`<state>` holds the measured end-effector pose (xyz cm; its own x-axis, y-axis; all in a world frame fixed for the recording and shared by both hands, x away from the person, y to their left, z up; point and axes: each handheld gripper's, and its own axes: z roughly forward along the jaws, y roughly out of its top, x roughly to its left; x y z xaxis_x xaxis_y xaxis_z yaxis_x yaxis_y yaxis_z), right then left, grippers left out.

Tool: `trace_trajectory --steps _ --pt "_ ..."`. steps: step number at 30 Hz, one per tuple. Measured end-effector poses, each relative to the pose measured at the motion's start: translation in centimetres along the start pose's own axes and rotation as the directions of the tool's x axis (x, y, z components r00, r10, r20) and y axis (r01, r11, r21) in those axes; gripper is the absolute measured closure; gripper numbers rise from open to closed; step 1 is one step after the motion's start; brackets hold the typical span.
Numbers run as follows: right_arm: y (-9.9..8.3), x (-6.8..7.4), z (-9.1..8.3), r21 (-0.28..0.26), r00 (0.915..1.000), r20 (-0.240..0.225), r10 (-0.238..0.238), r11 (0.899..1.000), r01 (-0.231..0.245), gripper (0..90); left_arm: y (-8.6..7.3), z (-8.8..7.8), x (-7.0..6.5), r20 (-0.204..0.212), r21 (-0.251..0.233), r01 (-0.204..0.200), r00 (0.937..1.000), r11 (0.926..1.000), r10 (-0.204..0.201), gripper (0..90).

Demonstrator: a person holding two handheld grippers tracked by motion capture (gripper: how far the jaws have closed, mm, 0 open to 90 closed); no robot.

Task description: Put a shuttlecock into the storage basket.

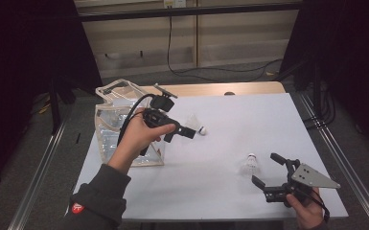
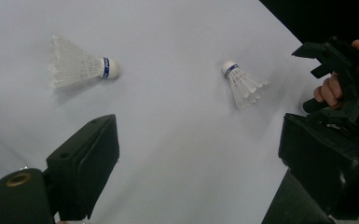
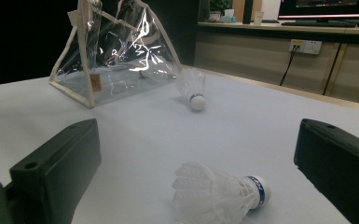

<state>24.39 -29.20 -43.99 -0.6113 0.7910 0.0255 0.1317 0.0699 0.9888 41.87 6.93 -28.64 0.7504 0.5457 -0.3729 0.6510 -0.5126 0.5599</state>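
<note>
The left gripper, jaws wide and empty, approaches the far shuttlecock beside the clear bag. Next: straddle it, then close. The right gripper, likewise wide and empty, faces the near shuttlecock. The bag's contents cannot be made out.

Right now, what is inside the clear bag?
The clear bag looks empty through its glossy walls, but glare hides part of its floor. Both shuttlecocks lie outside on the table.
</note>
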Motion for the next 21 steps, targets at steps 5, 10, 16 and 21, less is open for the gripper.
trace_trajectory --steps 5,10,16,21 --pt "0.0 0.0 0.0 0.001 1.0000 0.000 0.000 1.000 0.000 0.2 -0.3 0.6 0.0 0.006 0.007 -0.007 1.0000 0.9999 0.007 12.4" --pt "0.0 0.0 0.0 0.002 1.0000 -0.001 -0.003 1.000 0.003 0.3 -0.6 1.0 -0.1 0.011 0.013 -0.013 0.9999 0.9998 0.012 12.2" --pt "0.0 0.0 0.0 0.002 1.0000 -0.003 0.001 1.000 -0.001 0.2 -0.9 1.6 -0.3 0.018 0.012 -0.014 0.9997 0.9998 0.014 11.9" --pt "0.0 0.0 0.0 0.001 1.0000 -0.002 -0.001 1.000 0.001 0.2 -1.1 2.1 -0.5 0.029 0.019 -0.027 0.9992 0.9995 0.027 11.6"
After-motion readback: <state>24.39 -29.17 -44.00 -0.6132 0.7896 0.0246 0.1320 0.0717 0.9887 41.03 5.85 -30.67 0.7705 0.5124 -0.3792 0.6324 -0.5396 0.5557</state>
